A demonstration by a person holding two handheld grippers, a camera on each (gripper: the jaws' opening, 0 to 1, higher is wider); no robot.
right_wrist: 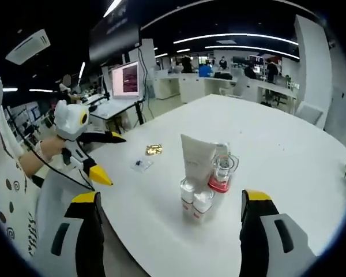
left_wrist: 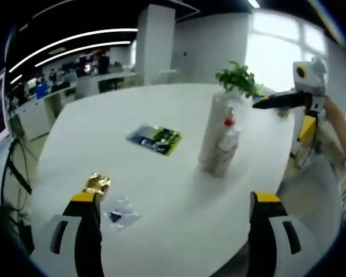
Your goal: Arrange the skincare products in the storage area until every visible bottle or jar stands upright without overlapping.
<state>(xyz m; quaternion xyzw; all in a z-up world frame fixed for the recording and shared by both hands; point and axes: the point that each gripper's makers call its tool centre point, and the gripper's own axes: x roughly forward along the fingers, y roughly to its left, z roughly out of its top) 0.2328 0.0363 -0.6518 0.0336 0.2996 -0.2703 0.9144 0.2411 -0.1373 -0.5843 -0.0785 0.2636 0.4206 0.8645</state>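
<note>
A tall white tube [left_wrist: 212, 130] stands upright on the white table [left_wrist: 161, 104], with a clear bottle with a red part [left_wrist: 227, 144] touching it. The right gripper view shows the same tube [right_wrist: 196, 157] and bottle [right_wrist: 223, 170] with two small white-capped jars [right_wrist: 195, 199] pressed against their front. My left gripper [left_wrist: 179, 199] is open over the near table edge and holds nothing. It also appears at the left [right_wrist: 111, 157], held in a hand. My right gripper [right_wrist: 170, 199] is open and empty just short of the cluster. It enters from the right [left_wrist: 277, 118] beyond the tube.
A gold wrapper [left_wrist: 97, 183] and a small clear packet [left_wrist: 122, 214] lie near my left jaw. A blue and green sachet [left_wrist: 154, 138] lies flat mid-table. A potted plant [left_wrist: 237, 78] stands behind the tube. Desks and a monitor [right_wrist: 126, 79] stand beyond the table.
</note>
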